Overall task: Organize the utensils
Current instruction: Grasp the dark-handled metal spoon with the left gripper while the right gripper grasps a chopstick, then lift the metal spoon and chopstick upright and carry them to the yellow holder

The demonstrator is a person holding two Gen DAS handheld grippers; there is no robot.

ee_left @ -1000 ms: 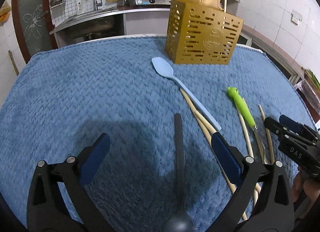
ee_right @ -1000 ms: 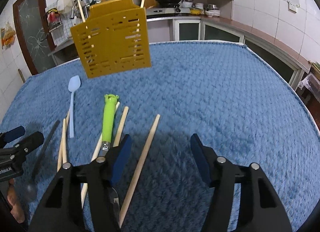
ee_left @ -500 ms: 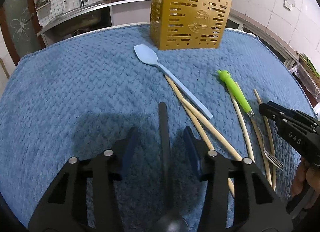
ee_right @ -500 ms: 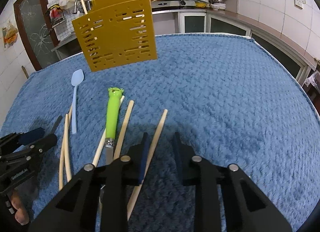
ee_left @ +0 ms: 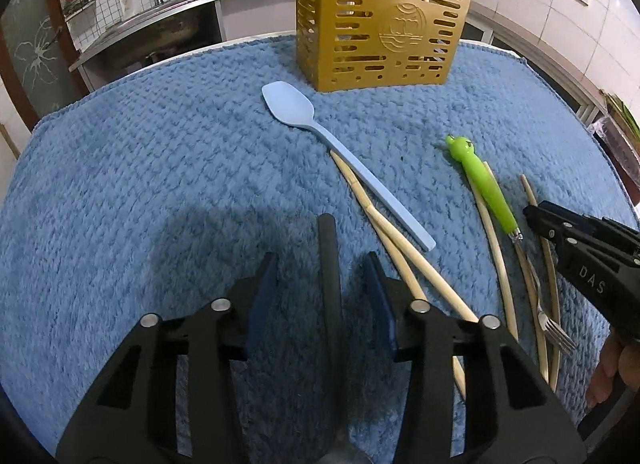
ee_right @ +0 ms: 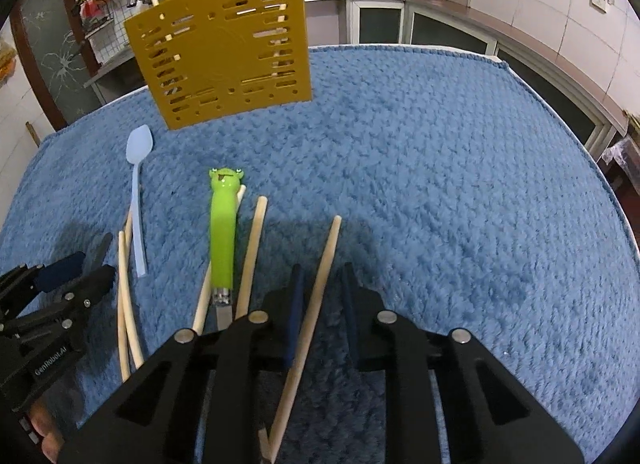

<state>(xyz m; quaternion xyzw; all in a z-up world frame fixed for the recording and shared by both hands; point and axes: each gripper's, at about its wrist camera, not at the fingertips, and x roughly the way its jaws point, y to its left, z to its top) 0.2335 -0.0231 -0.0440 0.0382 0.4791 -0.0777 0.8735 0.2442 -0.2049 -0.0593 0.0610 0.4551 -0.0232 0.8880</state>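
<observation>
Utensils are found scattered on a blue towel (ee_left: pixel 140 168) spread over the worktop, with a perforated gold caddy (ee_left: pixel 380 24) standing upright at the far edge; two sticks are already seen rising from it in the right wrist view.

Left gripper (ee_left: pixel 320 288): the fingers are closing about the dark handle of a black spoon (ee_left: pixel 329 264), which lies between the blue pads. A gap is visible on either side of the handle, so no grip is yet made. The bowl of the spoon is hidden beneath the gripper body.

Right gripper (ee_right: pixel 320 296): the fingers are drawn narrow around a single wooden chopstick (ee_right: pixel 326 260), which runs between them. Its left pad appears to touch the stick; firm pinching cannot be confirmed, as space is seen beside the right pad.

Remaining on the towel are a light blue spoon (ee_left: pixel 296 112), a green frog-handled fork (ee_right: pixel 223 224) and further chopsticks (ee_left: pixel 400 248), all lying loose and near one another.

Step in hand is judged to be the pick-up stage, one item per hand. The next move calls for both closures to be completed, each item to be lifted clear of its neighbours, then carried to the caddy and lowered in end-first.
</observation>
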